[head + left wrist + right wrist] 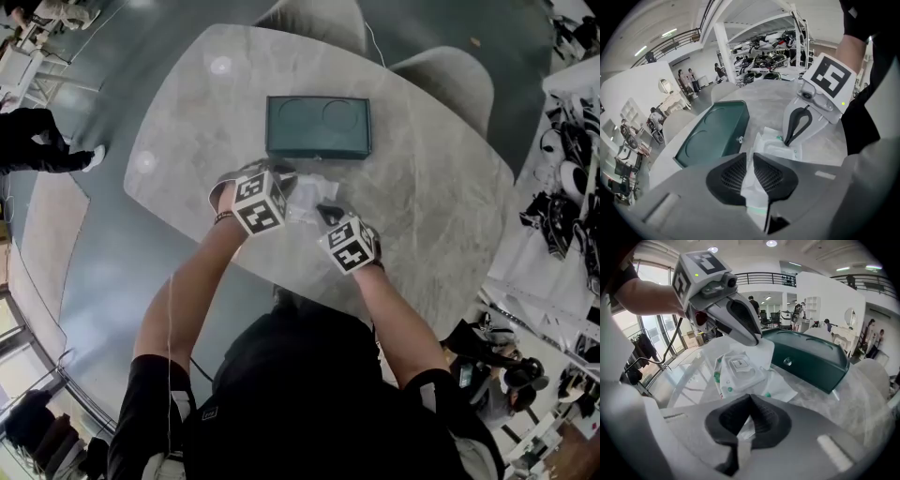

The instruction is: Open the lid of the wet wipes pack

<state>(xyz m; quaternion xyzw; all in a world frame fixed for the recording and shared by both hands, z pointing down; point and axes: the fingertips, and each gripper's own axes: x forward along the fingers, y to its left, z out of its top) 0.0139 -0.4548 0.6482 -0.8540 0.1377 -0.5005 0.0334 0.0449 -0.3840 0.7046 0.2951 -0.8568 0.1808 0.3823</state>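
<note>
The wet wipes pack (307, 202) is a white soft pack with green dots, lying on the marble table just in front of a green box. In the right gripper view its white flip lid (739, 364) faces up and lies flat. My left gripper (750, 158) is shut on the pack's white film edge; from the right gripper view, that left gripper (758, 340) pinches the far side of the pack (740, 373). My right gripper (750, 400) is shut on the near edge of the wrapper. In the left gripper view, the right gripper (790, 140) stands at the pack's (776, 146) other end.
A dark green rectangular box (319, 127) with two round recesses in its top sits right behind the pack. The rounded table (431, 187) has two grey chairs (441, 80) at its far side. People and shelves stand further off in the room.
</note>
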